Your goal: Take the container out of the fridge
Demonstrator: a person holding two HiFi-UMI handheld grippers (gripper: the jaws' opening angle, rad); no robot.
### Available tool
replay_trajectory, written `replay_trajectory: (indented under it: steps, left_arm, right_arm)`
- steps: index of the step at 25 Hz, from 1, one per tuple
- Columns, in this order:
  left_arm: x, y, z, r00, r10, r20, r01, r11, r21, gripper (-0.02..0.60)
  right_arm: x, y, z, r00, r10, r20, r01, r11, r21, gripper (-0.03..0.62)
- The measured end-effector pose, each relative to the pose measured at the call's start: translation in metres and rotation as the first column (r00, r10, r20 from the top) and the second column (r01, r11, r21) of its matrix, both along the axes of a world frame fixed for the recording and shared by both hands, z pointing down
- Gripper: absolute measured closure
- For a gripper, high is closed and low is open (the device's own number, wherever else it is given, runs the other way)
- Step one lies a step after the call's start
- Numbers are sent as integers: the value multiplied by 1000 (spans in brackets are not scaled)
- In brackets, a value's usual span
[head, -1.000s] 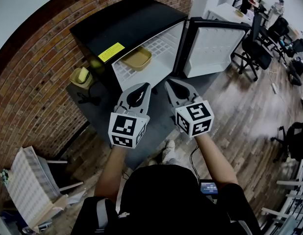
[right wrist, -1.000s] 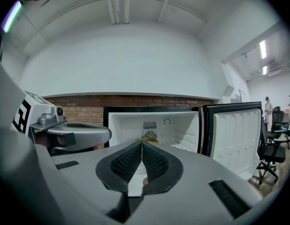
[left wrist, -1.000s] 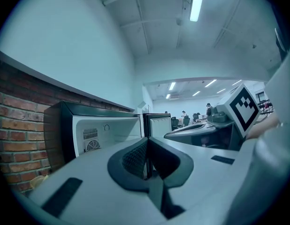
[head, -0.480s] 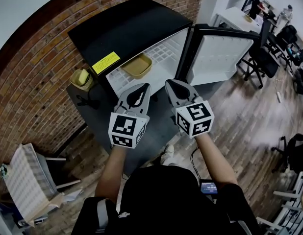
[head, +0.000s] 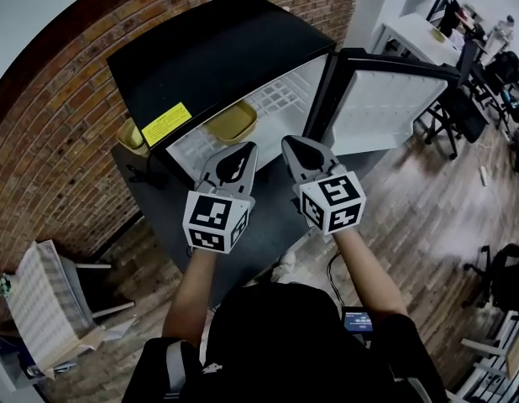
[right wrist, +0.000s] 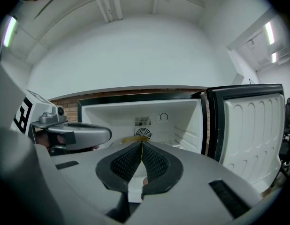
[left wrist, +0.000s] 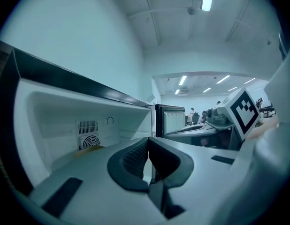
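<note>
- Brick wall behind, wood-plank floor around. Head view: a black mini fridge stands on a dark grey mat, and its white-lined door is swung wide open to the right.
- Same view: the shallow open-top yellow plastic container sits on the white wire shelf inside the fridge, left of the shelf's middle. The fridge top hides part of it, and nothing shows in the part I can see.
- Same view: left gripper and right gripper are side by side in front of the opening, short of the shelf and clear of the container.
- A second yellowish tub stands beside the fridge's left wall, mostly hidden. Contents unreadable.
- Progress, my read: the door is open and that's all that's done. Reach, grip and pull-out are all left.
- Left gripper view: the black ribbed pads are pressed together with nothing between them. Beyond them are the white fridge liner and a round fan grille. Only a thin yellow strip of the container shows, at shelf level below the grille.
- Right gripper view: jaws likewise closed and empty, pointed into the compartment. The container's yellow rim peeks just above the jaw tips, in line with the back-wall vent. Its inside isn't visible from here.
- Both sets of jaws need to open before any grab.
</note>
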State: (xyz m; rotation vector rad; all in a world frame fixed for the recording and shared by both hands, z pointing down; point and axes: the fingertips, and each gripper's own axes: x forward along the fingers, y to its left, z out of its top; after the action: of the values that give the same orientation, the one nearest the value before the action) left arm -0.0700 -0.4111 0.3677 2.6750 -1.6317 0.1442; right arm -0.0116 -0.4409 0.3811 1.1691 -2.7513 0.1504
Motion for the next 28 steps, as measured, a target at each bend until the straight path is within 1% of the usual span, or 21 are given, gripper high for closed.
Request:
replay_trajectory:
  steps: [5, 8, 19, 21, 24, 28]
  left_arm:
    - [-5, -19, 8, 999, -41, 18, 41, 999, -18, 566]
    - [-7, -29, 15, 997, -56, 50, 57, 998, -30, 566]
    - [-18, -62, 35, 988, -84, 129, 94, 993, -77, 565]
    - [-15, -65, 36, 984, -72, 165, 87, 993, -84, 565]
    - [-11, -71, 40, 968, -60, 245, 84, 993, -87, 563]
    - [-4, -75, 57, 949, -34, 313, 77, 989, -126, 492]
  right_arm:
    - [-4, -20, 8, 999, -34, 3, 34, 999, -18, 553]
    - [-9, -32, 14, 998, -56, 1, 56, 998, -30, 553]
    - [-26, -65, 32, 991, -132, -18, 131, 990, -60, 553]
    - [-26, -70, 34, 990, -137, -18, 135, 989, -64, 553]
    - [-28, -75, 35, 989, -147, -14, 146, 987, -71, 553]
    - [-28, -79, 38, 988, -155, -12, 153, 986, -70, 553]
